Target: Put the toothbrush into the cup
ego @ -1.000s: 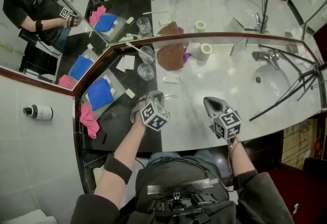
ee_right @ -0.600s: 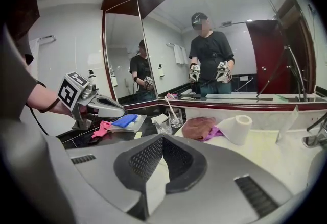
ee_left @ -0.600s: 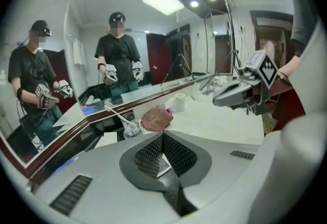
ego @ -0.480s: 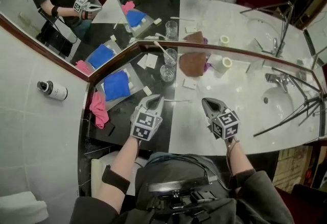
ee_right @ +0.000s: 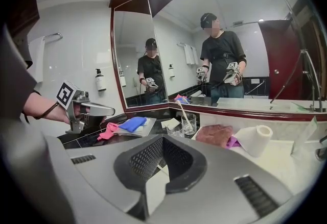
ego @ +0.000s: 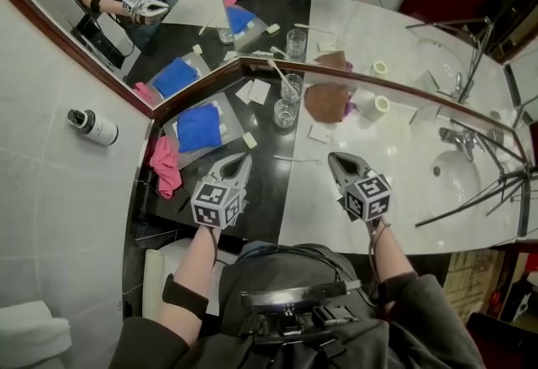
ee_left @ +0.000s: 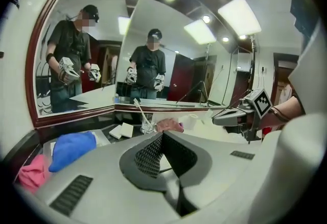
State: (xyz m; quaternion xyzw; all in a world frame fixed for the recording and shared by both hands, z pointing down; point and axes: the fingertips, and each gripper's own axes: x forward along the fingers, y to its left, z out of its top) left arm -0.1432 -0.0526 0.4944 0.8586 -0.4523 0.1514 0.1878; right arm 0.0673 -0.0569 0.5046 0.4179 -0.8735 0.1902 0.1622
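Both claws are hovering over the front of the counter (ego: 403,149), pointing toward the mirror (ego: 378,31). The left claw (ego: 240,160) and the right claw (ego: 337,160) are each showing jaws pressed together with nothing between them. A thin pale toothbrush (ego: 296,160) is lying flat on the counter in the gap between the two claw tips. Its long axis is running side to side, from one tip toward the other, so each claw is pointing past an end of it, and the right claw is looking slightly nearer. Beyond it, toward the mirror, two glass cups are standing close together: the nearer cup (ego: 285,113) is appearing empty, while the farther cup (ego: 292,88) is holding a second toothbrush (ego: 279,71) that is leaning left. The pickup is probably calling for a spread claw coming down crosswise over the handle.
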